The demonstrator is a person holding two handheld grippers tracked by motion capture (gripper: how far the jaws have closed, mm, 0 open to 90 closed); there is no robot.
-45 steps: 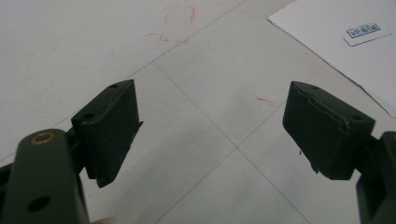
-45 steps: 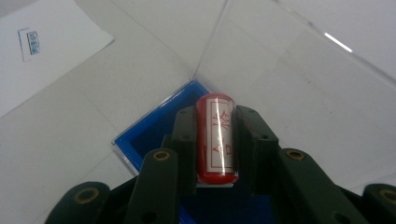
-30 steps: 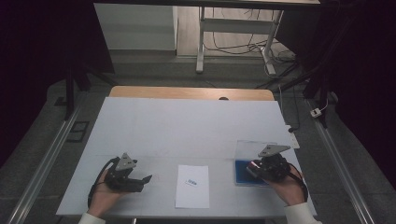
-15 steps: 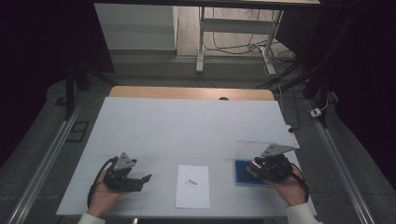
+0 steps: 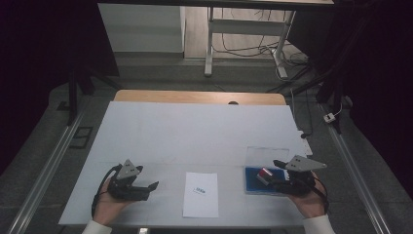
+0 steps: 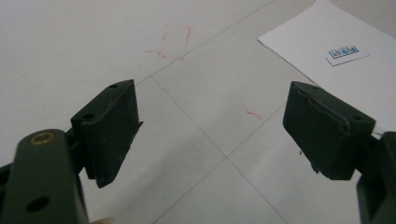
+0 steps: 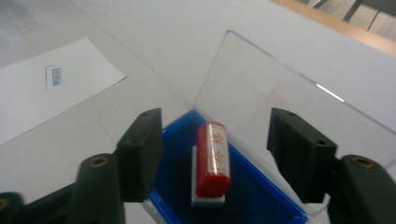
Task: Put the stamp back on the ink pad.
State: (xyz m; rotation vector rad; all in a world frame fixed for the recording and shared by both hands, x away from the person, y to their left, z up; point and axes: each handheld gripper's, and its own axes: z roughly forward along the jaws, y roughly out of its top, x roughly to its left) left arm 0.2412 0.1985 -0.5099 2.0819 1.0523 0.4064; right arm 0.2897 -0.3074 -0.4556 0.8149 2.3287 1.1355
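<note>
Two black two-jaw grippers sit low over the white table (image 5: 195, 131). The right gripper (image 7: 215, 156) has just been opening its jaws; they stand apart on either side of the red cylindrical stamp (image 7: 213, 158) without touching it. That stamp lies on its side in the blue tray of a box (image 7: 261, 196) whose clear plastic lid (image 7: 280, 102) stands raised behind it. Left of the box lies a white paper sheet (image 5: 200, 194) bearing a small blue imprint (image 5: 198, 190). Beyond the sheet, the left gripper (image 6: 212, 135) rests with jaws wide apart, nothing between them.
</note>
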